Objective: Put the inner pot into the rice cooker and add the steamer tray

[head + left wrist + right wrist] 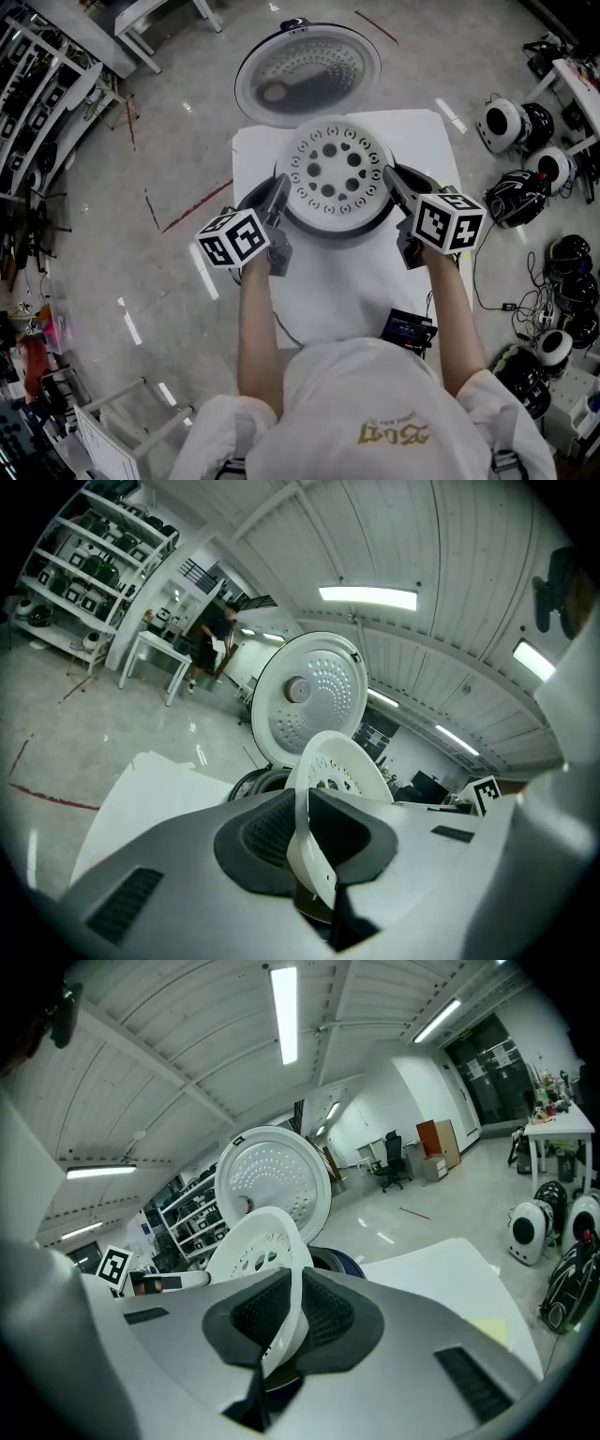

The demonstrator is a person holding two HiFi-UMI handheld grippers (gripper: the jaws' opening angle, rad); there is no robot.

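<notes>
A white round steamer tray (336, 173) with several holes hangs level just above the open rice cooker (326, 228) on the white table. My left gripper (279, 194) is shut on the tray's left rim (314, 850). On the opposite side my right gripper (392, 181) is shut on the right rim (281, 1330). The cooker's dark body shows below the tray's edge. Its round lid (307, 74) stands open behind, with the perforated inner face up. The tray hides the inner pot.
The white table (253, 150) is small and square, with the cooker at its far half. A dark small device (408, 328) lies at the near right edge. Helmets and cables (525, 192) lie on the floor to the right; shelving (37, 84) stands at the left.
</notes>
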